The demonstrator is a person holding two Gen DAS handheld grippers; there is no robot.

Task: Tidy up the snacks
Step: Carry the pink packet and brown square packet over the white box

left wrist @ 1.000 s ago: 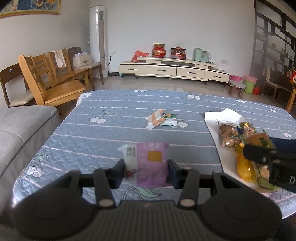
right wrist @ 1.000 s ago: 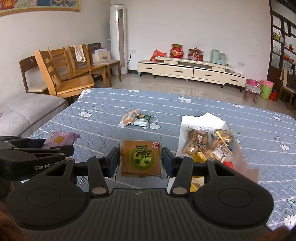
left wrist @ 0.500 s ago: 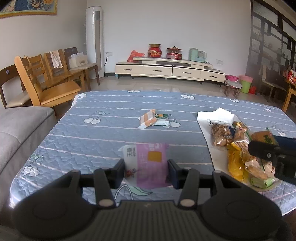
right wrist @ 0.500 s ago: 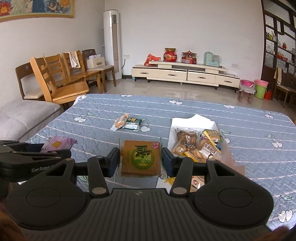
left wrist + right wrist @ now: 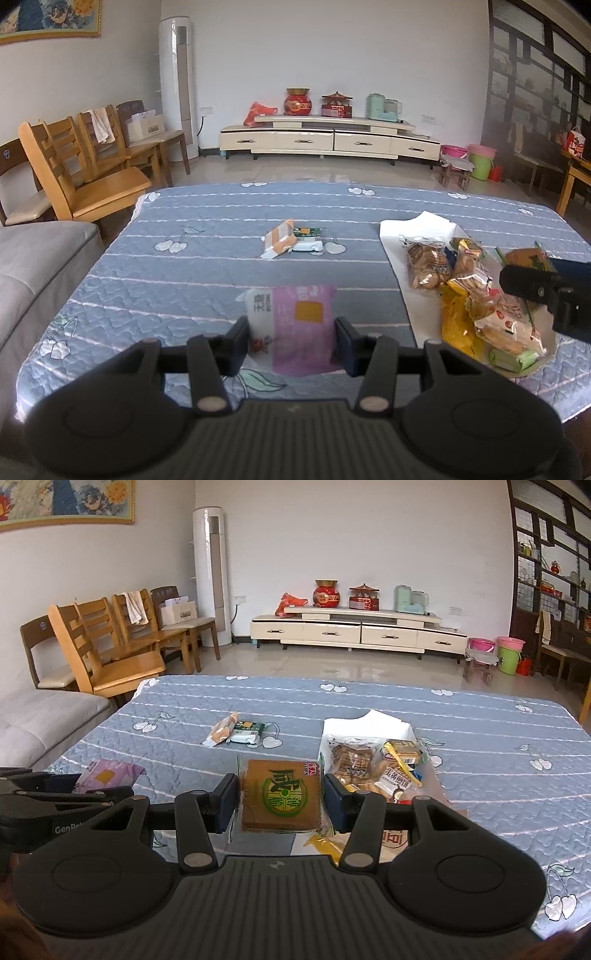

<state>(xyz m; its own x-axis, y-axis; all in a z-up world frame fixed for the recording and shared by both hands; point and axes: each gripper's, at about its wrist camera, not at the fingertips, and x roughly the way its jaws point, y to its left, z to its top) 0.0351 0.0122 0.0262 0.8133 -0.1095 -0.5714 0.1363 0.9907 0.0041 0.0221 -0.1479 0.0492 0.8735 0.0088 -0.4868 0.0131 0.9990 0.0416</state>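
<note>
walls white | floor pale glossy tile | wooden chairs [image 5: 85, 173] left | cream TV cabinet [image 5: 328, 138] far wall

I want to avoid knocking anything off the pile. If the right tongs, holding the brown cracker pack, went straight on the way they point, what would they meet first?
Probably the blue quilted table cover, just left of the white tray of snacks. The right tongs tilt downward, with the brown cracker pack leading. Depth is unclear, so the tray's near-left edge could be grazed.

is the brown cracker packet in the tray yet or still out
Out: the brown cracker packet is clamped in the right gripper, lifted, left of the white tray.
</note>
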